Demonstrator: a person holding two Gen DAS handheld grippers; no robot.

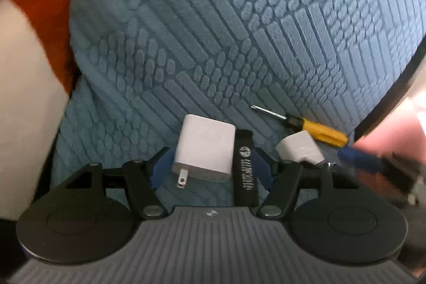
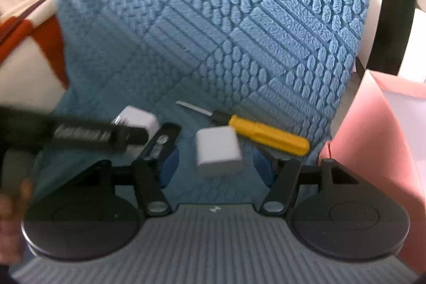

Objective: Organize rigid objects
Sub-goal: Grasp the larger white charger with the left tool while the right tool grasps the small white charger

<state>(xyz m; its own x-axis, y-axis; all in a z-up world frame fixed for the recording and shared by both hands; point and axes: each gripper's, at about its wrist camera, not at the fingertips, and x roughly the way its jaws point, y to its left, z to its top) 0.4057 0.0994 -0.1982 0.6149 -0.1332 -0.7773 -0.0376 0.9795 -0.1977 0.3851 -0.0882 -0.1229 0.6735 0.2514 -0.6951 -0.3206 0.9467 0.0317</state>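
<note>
Slip risk: we are holding the white two-prong wall charger (image 1: 202, 153) by its smooth flat sides, so we judge that a quick swing could be twisting it out of the pads.
Collision risk: the two tools are working just beside each other, and the right-wrist view is blurred, so the grippers could be knocking together or bumping the second plug.
Nudge risk: the yellow-handled screwdriver (image 2: 269, 137) is lying just beyond the right gripper (image 2: 217, 143), and closing off-centre could be pushing it along the blue embossed fabric cover (image 1: 213, 31).
Left gripper (image 1: 204, 144): we are keeping it low over the cover, pointing forward, its fingers appearing pressed on both sides of the charger, prongs facing back toward the camera.
Right gripper: we are straddling the white block-shaped adapter (image 2: 218, 151) with the jaws spread wide, a gap showing on each side, nothing gripped.
Task things: the charger is sitting between the left fingers; the adapter is lying near it, to its right, beside the screwdriver handle.
Likely destination: the pink box (image 2: 386, 124) is standing at the right edge; we are only guessing it is the bin.
</note>
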